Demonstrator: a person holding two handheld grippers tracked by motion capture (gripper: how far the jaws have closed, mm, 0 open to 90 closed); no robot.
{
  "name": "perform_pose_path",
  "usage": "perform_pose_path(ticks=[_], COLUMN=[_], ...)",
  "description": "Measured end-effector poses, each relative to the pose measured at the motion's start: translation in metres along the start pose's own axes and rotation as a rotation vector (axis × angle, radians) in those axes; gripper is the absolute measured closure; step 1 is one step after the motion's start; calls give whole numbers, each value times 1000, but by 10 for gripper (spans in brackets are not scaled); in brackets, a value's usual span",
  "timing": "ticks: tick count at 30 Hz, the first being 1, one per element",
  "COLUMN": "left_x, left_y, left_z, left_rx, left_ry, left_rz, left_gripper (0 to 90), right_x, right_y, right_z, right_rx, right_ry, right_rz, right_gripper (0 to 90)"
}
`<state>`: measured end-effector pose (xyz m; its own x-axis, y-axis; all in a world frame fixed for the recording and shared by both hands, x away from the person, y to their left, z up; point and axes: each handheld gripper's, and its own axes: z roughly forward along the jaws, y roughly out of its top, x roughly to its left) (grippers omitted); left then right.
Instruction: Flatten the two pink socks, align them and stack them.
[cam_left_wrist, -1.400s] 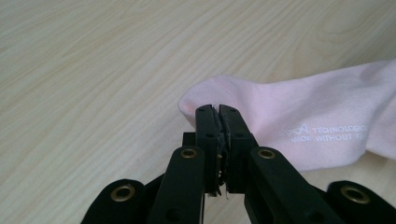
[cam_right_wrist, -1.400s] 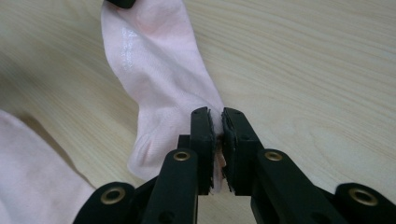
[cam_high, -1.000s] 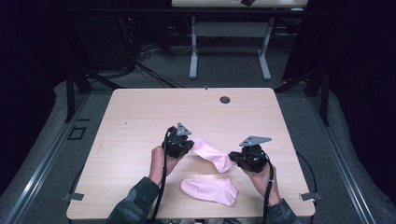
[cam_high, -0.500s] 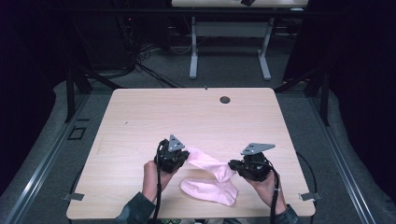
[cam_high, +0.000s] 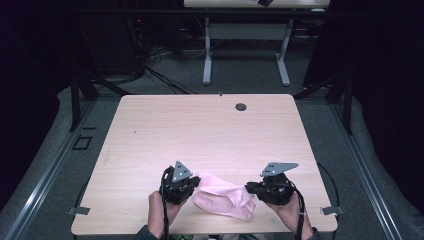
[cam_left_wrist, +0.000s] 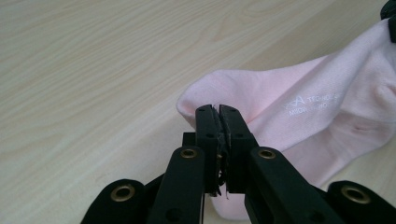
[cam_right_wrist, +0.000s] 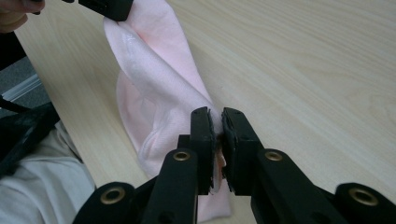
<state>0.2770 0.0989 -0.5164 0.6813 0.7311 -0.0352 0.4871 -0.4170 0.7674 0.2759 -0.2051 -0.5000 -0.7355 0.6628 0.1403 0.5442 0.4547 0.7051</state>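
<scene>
Item: pink sock (cam_high: 220, 192), held stretched between two grippers over the near edge of the wooden table (cam_high: 200, 130), above a second pink sock (cam_high: 225, 207) that is lying flat on the table.

Left gripper (cam_high: 192, 186): jaws are clenching one end of the held sock; in the left gripper view the fabric is pinched tight at the jaw tips, pale lettering (cam_left_wrist: 310, 103) showing on the cloth beyond them.

Right gripper (cam_high: 250, 188): jaws are clamping the other end; in the right gripper view the cloth is bunching between the pads and running off in a twisted band toward the other gripper.

Step in hand, as judged: pairing, with the held sock being carried over the one on the table.

Handling notes:
- The span is sagging and twisted; drawing the grippers gently apart should flatten it before it comes down.
- Matching end over end is advisable, though which end is toe and which cuff cannot be told for certain here.
- The lower sock is lying close to the table's near edge, so lowering level, not dragging, should keep it from sliding off.
- Both grips are worth keeping until the cloth is resting flat.
</scene>
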Motion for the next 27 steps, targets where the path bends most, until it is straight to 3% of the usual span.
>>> perform_pose_path(ticks=[3,6,7,9,11,12,13,14,15,16,18,20,23,25,27], left_x=[-12,-19,-22,-23,-22,-22,-21,-18,-18,-16,-9,-3,0,0,-2], left_y=[-9,-18,-23,-28,-31,-31,-32,-31,-31,-30,-26,-22,-11,-9,-7], left_z=[-2,2,8,15,19,19,19,13,13,10,4,3,10,16,26], left_rx=[0,18,42,75,114,114,119,115,115,102,90,79,90,105,145], left_ry=[0,-27,-33,-33,-32,-32,-37,-28,-28,-24,-17,-18,-37,-46,-63], left_rz=[11,-4,-3,8,10,10,2,-2,-2,-14,-24,-30,-21,-5,22], left_gripper=[872,871,866,853,765,695,695,547,500,453,439,419,420,442,459], right_x=[1,-3,-6,-9,-11,-12,-12,-15,-15,-17,-18,-24,-32,-33,-33], right_y=[-7,-14,-19,-24,-30,-32,-32,-34,-34,-33,-32,-27,-19,-18,-15], right_z=[1,3,9,19,30,33,33,33,33,27,24,14,11,14,26], right_rx=[34,69,119,163,205,220,220,213,213,174,164,86,37,41,99], right_ry=[11,27,40,43,26,27,27,31,31,45,45,56,56,56,70], right_rz=[3,14,21,23,19,23,23,31,31,56,59,87,115,117,99], right_gripper=[825,823,816,795,726,646,646,587,587,556,554,542,563,579,613])
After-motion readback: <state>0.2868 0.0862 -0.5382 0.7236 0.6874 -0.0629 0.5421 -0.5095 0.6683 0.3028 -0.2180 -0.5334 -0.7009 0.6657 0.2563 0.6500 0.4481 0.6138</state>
